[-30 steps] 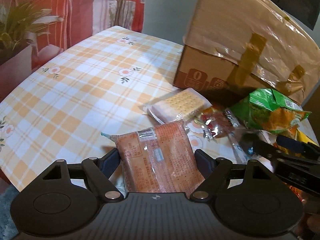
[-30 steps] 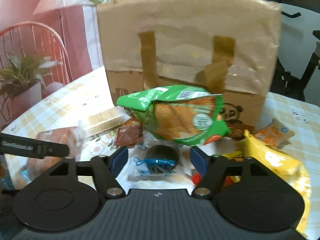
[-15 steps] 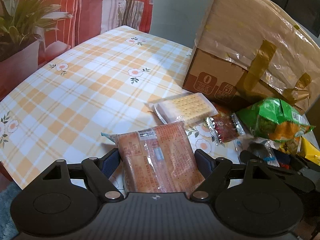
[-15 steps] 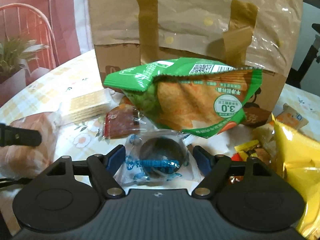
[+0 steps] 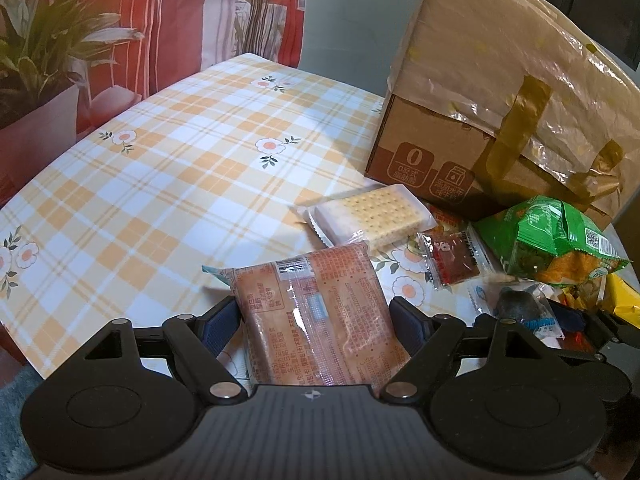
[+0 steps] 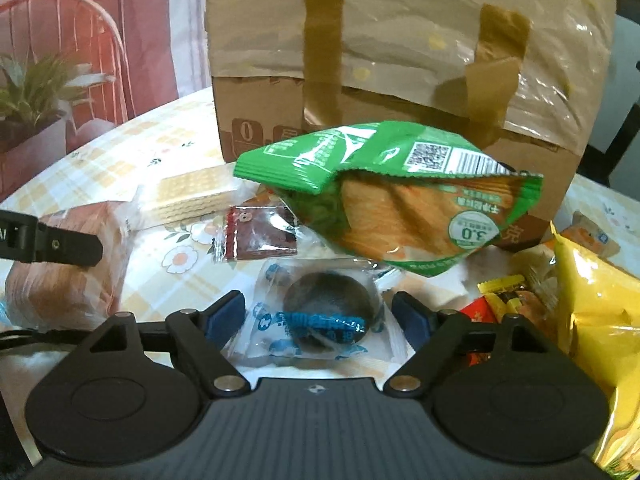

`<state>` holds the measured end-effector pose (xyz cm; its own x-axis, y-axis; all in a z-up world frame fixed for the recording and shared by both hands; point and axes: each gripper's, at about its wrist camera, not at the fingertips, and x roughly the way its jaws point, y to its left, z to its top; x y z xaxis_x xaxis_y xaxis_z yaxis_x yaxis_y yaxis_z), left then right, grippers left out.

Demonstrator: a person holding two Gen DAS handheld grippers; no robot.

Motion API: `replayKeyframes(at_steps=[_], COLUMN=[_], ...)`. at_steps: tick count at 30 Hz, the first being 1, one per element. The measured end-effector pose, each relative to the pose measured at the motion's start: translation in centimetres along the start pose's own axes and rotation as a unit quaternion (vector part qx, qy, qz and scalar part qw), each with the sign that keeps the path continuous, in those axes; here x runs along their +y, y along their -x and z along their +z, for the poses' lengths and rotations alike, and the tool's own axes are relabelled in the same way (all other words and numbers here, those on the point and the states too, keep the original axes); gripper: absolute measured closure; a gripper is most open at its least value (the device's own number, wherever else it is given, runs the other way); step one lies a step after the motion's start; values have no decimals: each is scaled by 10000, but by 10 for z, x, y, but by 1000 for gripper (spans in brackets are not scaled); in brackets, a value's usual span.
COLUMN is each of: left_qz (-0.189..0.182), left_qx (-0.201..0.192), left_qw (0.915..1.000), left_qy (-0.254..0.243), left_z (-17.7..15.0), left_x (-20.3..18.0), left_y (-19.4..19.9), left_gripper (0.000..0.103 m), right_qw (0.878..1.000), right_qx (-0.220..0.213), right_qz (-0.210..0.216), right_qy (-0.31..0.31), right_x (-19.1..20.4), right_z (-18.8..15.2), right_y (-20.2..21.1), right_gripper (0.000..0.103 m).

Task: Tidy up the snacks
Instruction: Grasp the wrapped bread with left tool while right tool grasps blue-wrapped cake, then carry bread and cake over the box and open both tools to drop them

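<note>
An orange bread packet [image 5: 320, 300] sits between the fingers of my left gripper [image 5: 316, 320], which is shut on it just above the checked tablecloth [image 5: 160, 180]. In the right wrist view the same packet [image 6: 60, 280] shows at the left with a left finger [image 6: 52, 244] across it. My right gripper [image 6: 318, 316] straddles a clear packet with a dark round cookie [image 6: 320, 304] lying on the table. Its jaws are opening and the pads stand clear of the wrapper. The cookie packet [image 5: 520, 308] also shows at the lower right of the left wrist view.
A tall brown paper bag [image 6: 400, 60] stands behind the snacks. In front of it lie a green chip bag [image 6: 400, 208], a cracker pack [image 6: 192, 196] and a small red packet [image 6: 260, 236]. A yellow bag [image 6: 592, 320] is at the right and a potted plant [image 5: 36, 72] at the left.
My right gripper has come down and closer over the cookie packet, and its fingers now stand wider apart. The left gripper still holds the orange packet in the same place.
</note>
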<state>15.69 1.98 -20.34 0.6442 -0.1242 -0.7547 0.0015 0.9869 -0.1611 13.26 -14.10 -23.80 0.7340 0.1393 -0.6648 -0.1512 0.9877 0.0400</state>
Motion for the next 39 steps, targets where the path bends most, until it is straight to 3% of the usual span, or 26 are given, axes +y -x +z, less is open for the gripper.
replayKeyframes(at_steps=[6,17,29,39], left_qz=[-13,-175,-207,-332], left_qx=[-4,-68,-323,-811], left_qw=[10000,9998,9989,9952], left_qy=[1,-105,-286,-434], left_z=[0,1,1,15], left_x=[0,-3,-10,-15], left_y=[0,11,33,64], left_gripper=[20,21,21,21], right_qw=[10000,9993,9972,9932], right_qx=[-7,-142,-300,-1007], right_qz=[41,328,679,578], right_qy=[-15,66,-106,13], right_x=[-1,-1,-3,0], right_z=[0,-4,-5,11], right_y=[0,17,49,86], right_gripper=[21,44,45,45])
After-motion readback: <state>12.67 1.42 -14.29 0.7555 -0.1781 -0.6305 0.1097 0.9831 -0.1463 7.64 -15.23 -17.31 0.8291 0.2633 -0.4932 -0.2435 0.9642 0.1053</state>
